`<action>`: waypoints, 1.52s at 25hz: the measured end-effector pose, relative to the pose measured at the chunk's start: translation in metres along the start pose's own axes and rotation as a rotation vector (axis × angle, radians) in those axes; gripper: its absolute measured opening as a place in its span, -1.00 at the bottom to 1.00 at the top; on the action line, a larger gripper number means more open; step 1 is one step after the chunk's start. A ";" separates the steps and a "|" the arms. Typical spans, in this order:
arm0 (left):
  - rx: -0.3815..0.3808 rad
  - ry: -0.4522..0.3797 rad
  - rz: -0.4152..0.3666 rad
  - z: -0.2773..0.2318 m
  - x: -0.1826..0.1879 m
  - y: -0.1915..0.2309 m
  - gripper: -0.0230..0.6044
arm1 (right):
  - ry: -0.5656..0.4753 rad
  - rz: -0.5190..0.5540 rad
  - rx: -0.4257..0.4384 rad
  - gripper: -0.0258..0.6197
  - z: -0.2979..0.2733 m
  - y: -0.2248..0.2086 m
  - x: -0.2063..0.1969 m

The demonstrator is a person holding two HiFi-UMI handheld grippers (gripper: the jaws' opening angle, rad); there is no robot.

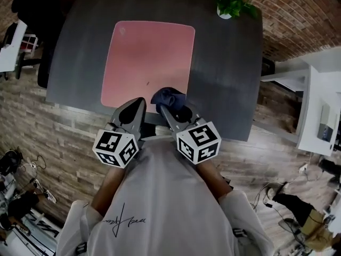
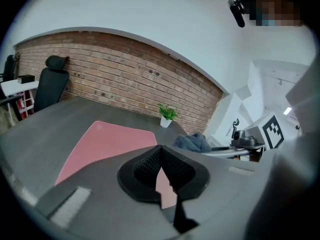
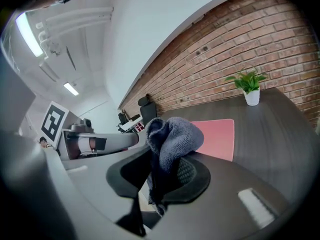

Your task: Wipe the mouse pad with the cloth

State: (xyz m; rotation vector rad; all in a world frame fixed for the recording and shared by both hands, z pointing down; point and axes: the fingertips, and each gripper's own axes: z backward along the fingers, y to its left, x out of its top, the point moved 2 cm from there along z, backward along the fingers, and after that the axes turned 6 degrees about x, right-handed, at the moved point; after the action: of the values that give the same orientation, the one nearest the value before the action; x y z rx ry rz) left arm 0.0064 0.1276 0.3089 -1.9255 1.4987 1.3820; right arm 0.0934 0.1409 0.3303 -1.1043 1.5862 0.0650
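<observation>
The right gripper (image 3: pixel 161 156) pinches a soft, limp blue cloth (image 3: pixel 172 134) by its bunched middle at the tabletop's (image 1: pixel 226 79) near edge, beside the pink mouse pad (image 1: pixel 146 60). The left gripper's (image 2: pixel 160 151) fingers are pressed together, empty. The light fabric should drape and fold easily.

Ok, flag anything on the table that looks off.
Only a small dark speck on the pad, near its front edge. The plant stands upright, and the cloth sits bunched in the right tool.
</observation>
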 end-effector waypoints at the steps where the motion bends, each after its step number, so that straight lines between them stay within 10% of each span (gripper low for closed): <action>1: -0.019 0.007 -0.006 -0.002 0.003 0.005 -0.89 | -0.004 -0.005 -0.013 -0.66 -0.006 0.001 0.002; 26: -0.360 0.040 0.009 -0.025 0.042 0.108 -0.89 | 0.026 -0.131 -0.348 -0.68 -0.103 0.036 -0.019; 38: -0.310 0.096 0.034 -0.062 0.039 0.115 -0.90 | 0.076 -0.128 -0.413 -0.70 -0.105 -0.035 -0.006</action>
State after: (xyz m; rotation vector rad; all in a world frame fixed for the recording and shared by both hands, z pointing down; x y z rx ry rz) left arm -0.0656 0.0161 0.3384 -2.1853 1.4343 1.6400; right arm 0.0384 0.0643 0.3896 -1.5419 1.6051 0.2778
